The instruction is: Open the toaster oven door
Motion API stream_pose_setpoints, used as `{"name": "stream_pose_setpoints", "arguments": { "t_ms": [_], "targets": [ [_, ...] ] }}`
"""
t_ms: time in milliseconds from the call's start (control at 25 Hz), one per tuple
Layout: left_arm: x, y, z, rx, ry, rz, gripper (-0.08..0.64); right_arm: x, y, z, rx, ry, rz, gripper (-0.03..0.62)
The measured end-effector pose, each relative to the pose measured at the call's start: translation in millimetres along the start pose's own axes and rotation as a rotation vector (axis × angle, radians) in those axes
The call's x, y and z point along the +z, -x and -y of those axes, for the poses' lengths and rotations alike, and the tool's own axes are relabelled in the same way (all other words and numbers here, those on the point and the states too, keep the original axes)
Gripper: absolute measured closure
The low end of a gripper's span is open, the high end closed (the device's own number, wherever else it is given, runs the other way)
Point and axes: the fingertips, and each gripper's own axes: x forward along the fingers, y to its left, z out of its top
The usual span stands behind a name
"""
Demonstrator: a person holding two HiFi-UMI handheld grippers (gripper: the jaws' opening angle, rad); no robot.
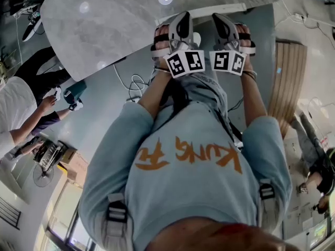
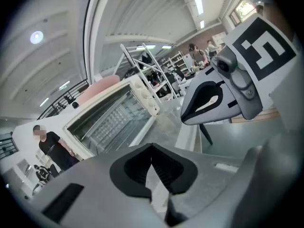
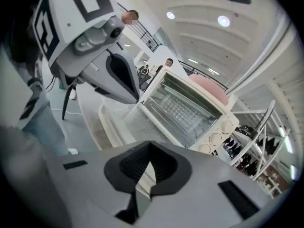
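Shirt (image 1: 188,192) print "KUNG", toaster oven (image 3: 185,110) open

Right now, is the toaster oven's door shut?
No, the door of the toaster oven lies folded down, leaving the inside open to view.

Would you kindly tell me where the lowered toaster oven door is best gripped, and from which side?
Probably by the white handle bar along the free edge of the door. The door lies folded down in front of the toaster oven, so that bar juts farthest out: come from the front, jaws above and below it.
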Motion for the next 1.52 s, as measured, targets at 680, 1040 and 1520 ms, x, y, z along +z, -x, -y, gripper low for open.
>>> {"name": "stream_pose_setpoints", "arguments": {
  "t_ms": [680,1040,1520],
  "targets": [
    [80.6,7.9,-187.0,0.211,0.5,0.268,0.558,137.6,-34.2,143.0,-0.128,-0.344,0.243,0.597],
    [134.0,25.0,-282.9,0.354,0.63,0.419,0.558,212.9,-33.2,220.5,-0.176,-0.482,0.403,0.596],
    [137.7,26.7,-322.6,0.368,0.748,0.471,0.558,244.3,-36.0,268.6,-0.2,-0.597,0.46,0.597]
  ]
}}
